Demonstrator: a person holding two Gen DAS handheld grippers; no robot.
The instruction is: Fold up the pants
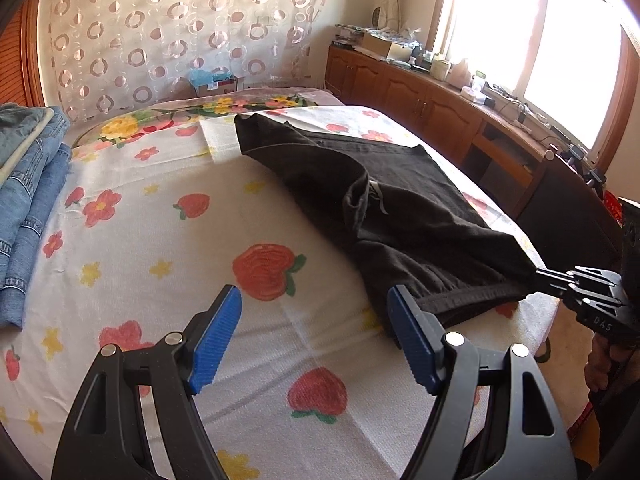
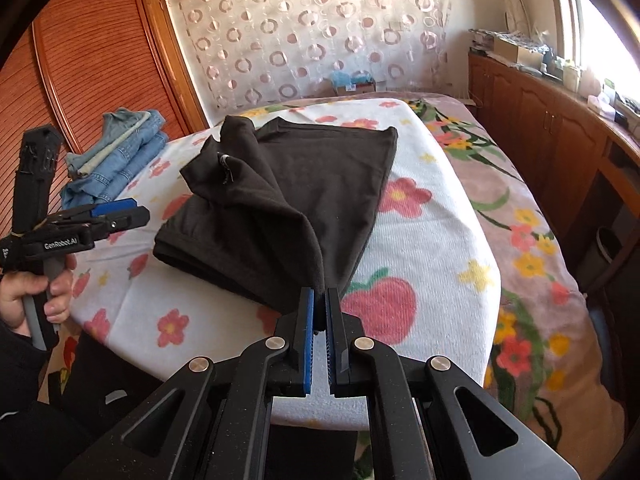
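Black pants (image 1: 400,208) (image 2: 288,192) lie partly folded on the flowered white towel (image 1: 160,240) (image 2: 432,240) that covers the bed. My right gripper (image 2: 319,294) (image 1: 540,274) is shut on a corner of the black fabric and holds it raised a little off the towel near the bed's near edge. My left gripper (image 1: 316,312) (image 2: 132,210) stands open just beside the pants' near hem, with only the towel showing between its blue pads. Its right pad (image 1: 404,320) is close to the hem; I cannot tell whether it touches.
A stack of folded blue jeans (image 1: 28,208) (image 2: 116,152) sits at the far left of the bed. A wooden cabinet (image 1: 420,96) (image 2: 540,120) with clutter on top runs along the window wall. A wooden wardrobe (image 2: 92,60) stands behind the jeans.
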